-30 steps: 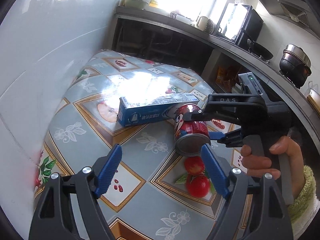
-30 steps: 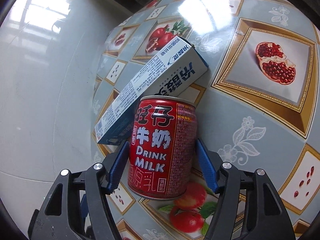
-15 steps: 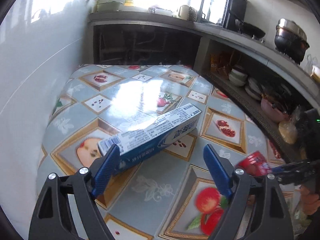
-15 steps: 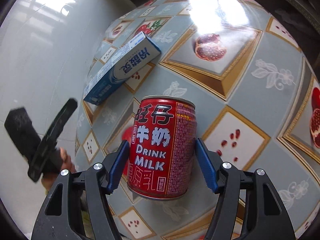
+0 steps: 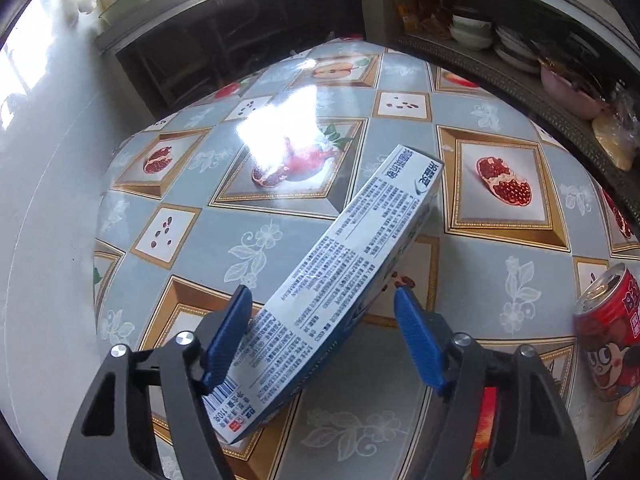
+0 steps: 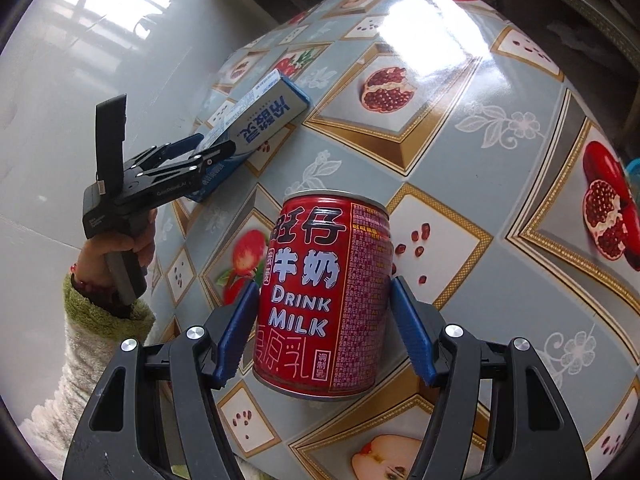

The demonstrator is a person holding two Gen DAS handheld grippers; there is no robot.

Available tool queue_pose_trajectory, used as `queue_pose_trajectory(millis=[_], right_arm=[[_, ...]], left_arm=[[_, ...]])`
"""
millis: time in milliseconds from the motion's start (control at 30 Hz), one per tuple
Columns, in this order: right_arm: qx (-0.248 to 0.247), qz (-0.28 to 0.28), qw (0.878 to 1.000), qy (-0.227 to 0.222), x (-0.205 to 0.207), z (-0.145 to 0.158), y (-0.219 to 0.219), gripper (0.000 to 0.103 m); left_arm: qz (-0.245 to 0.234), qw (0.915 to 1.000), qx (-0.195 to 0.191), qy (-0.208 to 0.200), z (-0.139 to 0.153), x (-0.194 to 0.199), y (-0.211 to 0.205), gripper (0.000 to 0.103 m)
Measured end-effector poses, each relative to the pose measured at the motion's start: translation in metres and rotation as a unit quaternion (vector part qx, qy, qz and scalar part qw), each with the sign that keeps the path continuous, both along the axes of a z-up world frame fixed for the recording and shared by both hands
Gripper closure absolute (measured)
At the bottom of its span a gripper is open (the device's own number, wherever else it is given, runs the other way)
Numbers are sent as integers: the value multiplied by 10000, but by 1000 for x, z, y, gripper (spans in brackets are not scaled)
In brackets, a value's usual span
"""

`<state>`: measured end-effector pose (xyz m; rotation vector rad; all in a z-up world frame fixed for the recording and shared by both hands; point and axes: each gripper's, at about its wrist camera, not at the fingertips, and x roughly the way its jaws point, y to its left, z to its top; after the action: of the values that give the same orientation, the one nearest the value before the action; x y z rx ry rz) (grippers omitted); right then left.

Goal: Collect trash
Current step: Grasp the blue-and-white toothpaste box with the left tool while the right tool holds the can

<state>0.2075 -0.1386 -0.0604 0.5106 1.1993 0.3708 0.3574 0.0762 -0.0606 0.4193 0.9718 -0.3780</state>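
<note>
A long blue-and-white toothpaste box (image 5: 340, 276) lies on the fruit-patterned tablecloth (image 5: 304, 216). My left gripper (image 5: 324, 332) is open with its blue fingers on either side of the box's near end; the left finger (image 5: 228, 332) touches it, the right one stands apart. In the right wrist view the same box (image 6: 260, 116) and the left gripper (image 6: 200, 152) show at the left. My right gripper (image 6: 324, 328) is shut on a red "Drink Milk" can (image 6: 324, 296), held upright above the table. The can also shows at the right edge of the left wrist view (image 5: 608, 336).
A glossy grey wall (image 5: 48, 160) borders the table on the left. Behind the table is a dark counter with open shelves holding bowls and plates (image 5: 500, 44). The table's far edge (image 5: 256, 76) drops off toward the shelves.
My left gripper has moved forward and down so its fingers now straddle the toothpaste box. My right gripper has carried the can up and away to the right of the box.
</note>
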Motion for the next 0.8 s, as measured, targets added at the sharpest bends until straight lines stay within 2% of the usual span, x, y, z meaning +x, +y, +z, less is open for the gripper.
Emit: queue_pose_trajectory(millis=[167, 267, 400, 567, 667, 700, 733, 800], right_arm=[[210, 34, 9998, -20, 1, -2, -6, 40], [180, 117, 9997, -78, -3, -2, -9, 40], [4, 168, 9997, -168, -11, 1, -14, 40], [-105, 232, 9996, -139, -29, 4, -26, 40], [-188, 195, 9996, -118, -40, 5, -32, 40], [-191, 170, 9996, -101, -42, 5, -34, 40], [-181, 137, 9997, -80, -43, 5, -37, 40], [-145, 89, 9998, -67, -43, 4, -39, 40]], left_arm=[[142, 9987, -351, 336, 7, -24, -2, 58], [303, 9949, -770, 578, 9, -48, -1, 63], [399, 9836, -1421, 1031, 9, -90, 1, 70], [256, 9689, -1903, 1560, 6, -146, -9, 70], [139, 9596, -2125, 1836, 5, -162, -19, 69], [115, 9585, -2182, 1832, 7, -163, -23, 60], [108, 9589, -2205, 1781, 9, -162, -26, 47], [125, 9640, -2091, 1636, 12, -153, -33, 41]])
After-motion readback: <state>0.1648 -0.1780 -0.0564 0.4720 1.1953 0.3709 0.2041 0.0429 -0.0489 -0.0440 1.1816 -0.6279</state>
